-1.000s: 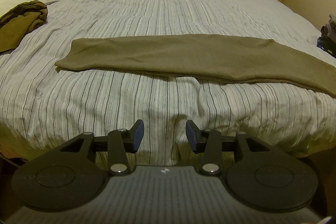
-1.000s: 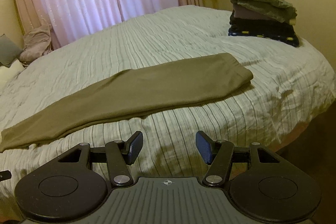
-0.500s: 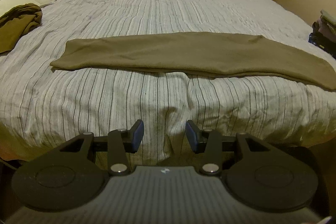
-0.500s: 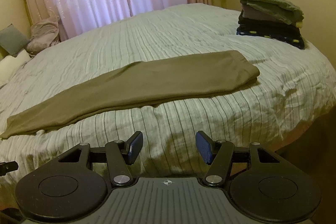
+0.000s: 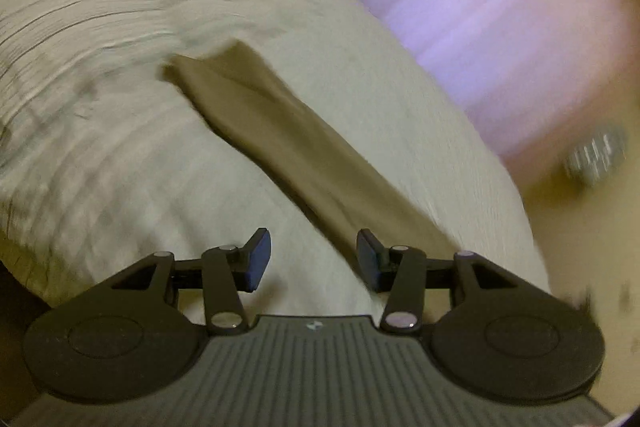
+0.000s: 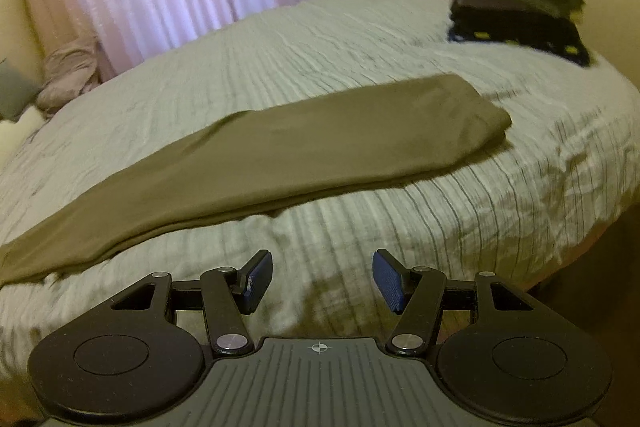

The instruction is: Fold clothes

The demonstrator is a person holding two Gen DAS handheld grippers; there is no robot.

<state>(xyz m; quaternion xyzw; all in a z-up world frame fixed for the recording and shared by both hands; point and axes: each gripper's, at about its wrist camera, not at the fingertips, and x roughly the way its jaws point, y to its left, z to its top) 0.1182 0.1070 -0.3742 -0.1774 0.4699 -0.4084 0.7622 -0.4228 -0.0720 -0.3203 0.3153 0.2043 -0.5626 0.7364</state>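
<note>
Lying flat along the bed's near edge, the folded olive garment stays untouched; left tongs and right tongs both gape empty above that edge.

Matt olive cloth garment lies smooth on a bed covered in finely ribbed, striped quilted fabric. Right tongs and left tongs show matt black plastic, dull metal rivets and textured blue pads.
</note>
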